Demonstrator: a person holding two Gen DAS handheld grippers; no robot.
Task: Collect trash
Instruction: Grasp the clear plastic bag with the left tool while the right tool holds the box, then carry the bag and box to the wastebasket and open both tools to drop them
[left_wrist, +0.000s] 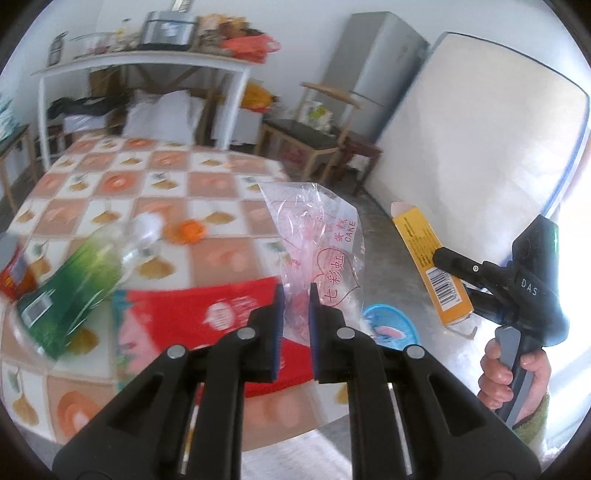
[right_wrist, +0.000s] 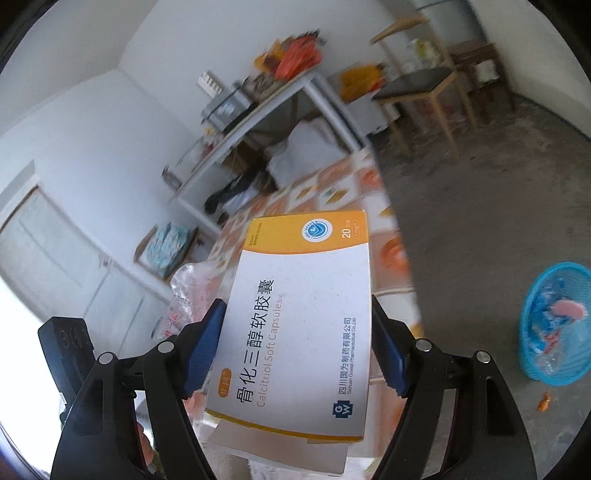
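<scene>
My left gripper (left_wrist: 295, 295) is shut on a clear plastic cake bag (left_wrist: 325, 236) with pink print, held up above the table's near right edge. My right gripper (right_wrist: 295, 317) is shut on a white and yellow medicine box (right_wrist: 303, 317), gripped across its width; the same medicine box (left_wrist: 430, 258) shows at the right of the left wrist view, with a hand on the gripper's handle below it. A blue mesh bin (right_wrist: 554, 325) with scraps inside stands on the floor to the right; the same bin (left_wrist: 391, 325) peeks out behind the bag.
The table (left_wrist: 207, 177) has a checked orange cloth. On it lie a green-labelled plastic bottle (left_wrist: 74, 284), a red packet (left_wrist: 207, 314), an orange cap (left_wrist: 188, 230) and a red wrapper (left_wrist: 14, 273). A chair (left_wrist: 314, 136), fridge (left_wrist: 373, 62) and leaning mattress (left_wrist: 480, 147) stand beyond.
</scene>
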